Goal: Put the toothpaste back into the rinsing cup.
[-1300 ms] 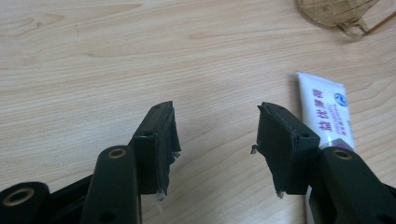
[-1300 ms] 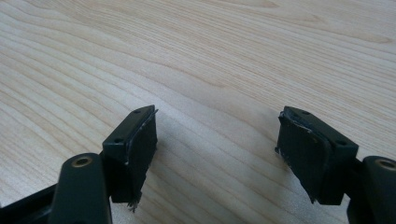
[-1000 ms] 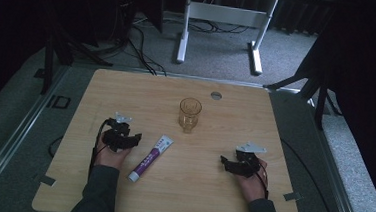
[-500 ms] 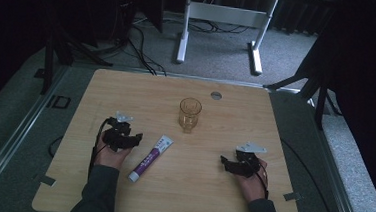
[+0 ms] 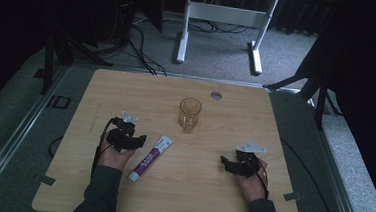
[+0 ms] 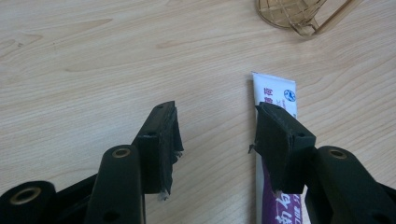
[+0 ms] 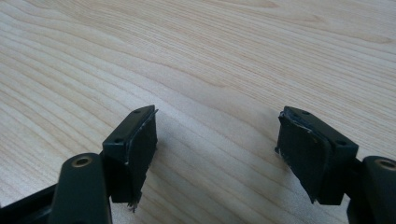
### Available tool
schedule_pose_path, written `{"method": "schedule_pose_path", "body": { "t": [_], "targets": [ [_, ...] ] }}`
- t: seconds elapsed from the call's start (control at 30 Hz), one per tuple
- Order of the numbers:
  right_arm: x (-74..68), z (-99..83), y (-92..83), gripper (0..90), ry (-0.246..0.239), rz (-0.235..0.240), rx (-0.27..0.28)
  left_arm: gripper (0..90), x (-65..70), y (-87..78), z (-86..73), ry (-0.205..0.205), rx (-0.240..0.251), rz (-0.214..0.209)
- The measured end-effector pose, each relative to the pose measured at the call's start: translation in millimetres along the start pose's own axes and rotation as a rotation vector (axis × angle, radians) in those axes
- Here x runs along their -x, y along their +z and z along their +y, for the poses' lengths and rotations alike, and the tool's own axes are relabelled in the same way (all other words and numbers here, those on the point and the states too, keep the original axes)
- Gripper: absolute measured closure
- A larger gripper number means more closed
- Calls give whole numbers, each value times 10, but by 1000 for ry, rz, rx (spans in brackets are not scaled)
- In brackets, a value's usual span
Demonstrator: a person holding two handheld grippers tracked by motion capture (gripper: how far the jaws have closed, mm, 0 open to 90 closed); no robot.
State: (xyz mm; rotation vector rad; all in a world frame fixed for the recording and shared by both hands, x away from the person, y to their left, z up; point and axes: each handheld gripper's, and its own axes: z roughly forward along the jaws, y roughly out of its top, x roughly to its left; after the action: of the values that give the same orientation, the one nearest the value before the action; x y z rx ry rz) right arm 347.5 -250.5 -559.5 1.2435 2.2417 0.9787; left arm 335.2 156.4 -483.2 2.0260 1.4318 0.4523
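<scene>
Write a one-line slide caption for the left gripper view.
Open left gripper poised low over the light wooden table, one jaw overlapping a purple-and-white toothpaste tube, amber plastic cup beyond.

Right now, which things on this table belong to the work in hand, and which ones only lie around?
In hand:
- toothpaste tube, beside the open left gripper
- amber glass, upright beyond the tube

Lying about:
- round grey insert in the table
- right gripper, open over bare wood

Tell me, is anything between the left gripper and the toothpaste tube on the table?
Nothing visible. The left gripper sits open right beside the toothpaste tube, one jaw over the tube's edge, with bare wooden table between them. The amber glass stands farther back, out of the way.
</scene>
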Motion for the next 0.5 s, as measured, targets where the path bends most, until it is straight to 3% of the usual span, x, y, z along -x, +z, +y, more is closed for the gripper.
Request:
{"method": "schedule_pose_path", "body": {
  "t": [0.5],
  "targets": [
    [0, 0, 1, 282, -1, 0, 1, 509, 84, 15, 50, 35, -44, -15]
  ]
}}
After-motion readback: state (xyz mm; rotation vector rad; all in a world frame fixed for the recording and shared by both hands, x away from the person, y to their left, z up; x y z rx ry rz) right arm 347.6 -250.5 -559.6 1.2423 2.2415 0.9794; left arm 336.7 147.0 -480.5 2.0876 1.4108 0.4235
